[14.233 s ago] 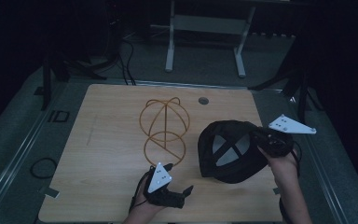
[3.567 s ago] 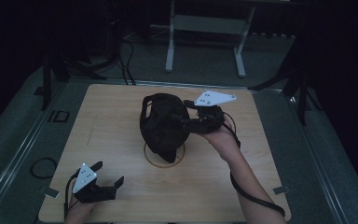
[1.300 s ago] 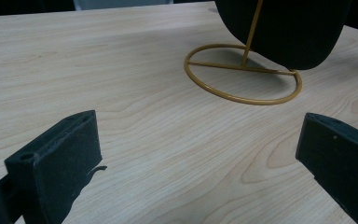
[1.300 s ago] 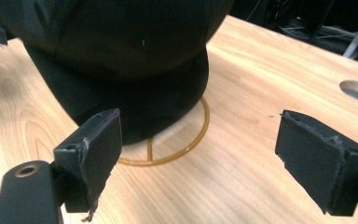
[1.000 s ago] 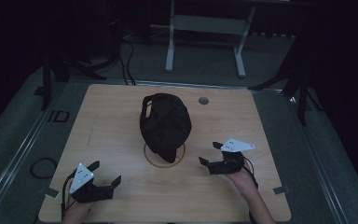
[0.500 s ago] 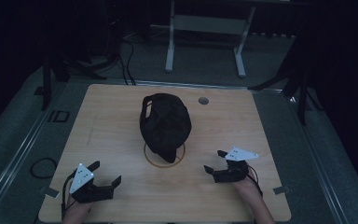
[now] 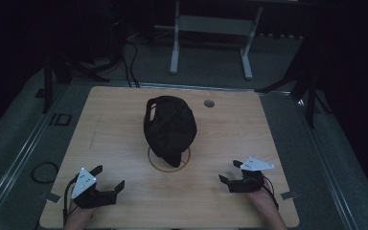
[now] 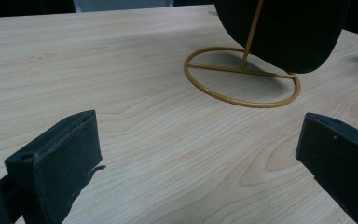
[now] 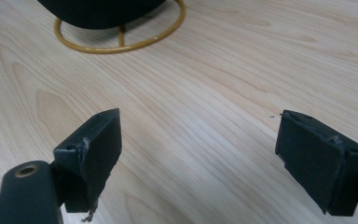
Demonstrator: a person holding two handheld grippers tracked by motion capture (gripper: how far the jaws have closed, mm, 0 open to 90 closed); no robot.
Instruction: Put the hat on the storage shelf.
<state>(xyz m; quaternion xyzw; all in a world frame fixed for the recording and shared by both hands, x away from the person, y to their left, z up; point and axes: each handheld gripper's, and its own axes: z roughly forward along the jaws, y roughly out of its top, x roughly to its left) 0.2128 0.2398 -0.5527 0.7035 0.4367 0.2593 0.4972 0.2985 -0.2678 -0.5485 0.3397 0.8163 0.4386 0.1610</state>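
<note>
A black cap (image 7: 169, 125) is seen at the middle of the high view, draped over a gold wire stand (image 7: 168, 163) whose ring base lies flat on the wooden table (image 7: 278, 129). In the left gripper view the cap's lower edge (image 8: 282, 35) hangs at the upper right of the frame, above the ring (image 8: 242, 77), with a thin upright rod rising into it.

The cap is judged to be light and soft, likely to fold or sag where it is pinched, and not fragile. The stand looks thin and light as well, so it may be dragged or tipped if the cap is pulled sideways. A hold is best taken on the brim or the lower edge, where the cloth is firmer.

No container is to be seen on the table; the stand alone carries the cap.

The left gripper (image 7: 106, 184) is held at the lower left of the high view, the right gripper (image 7: 231, 174) at the lower right. Both sets of jaws are spread wide with nothing between them, well apart from the cap.
</note>
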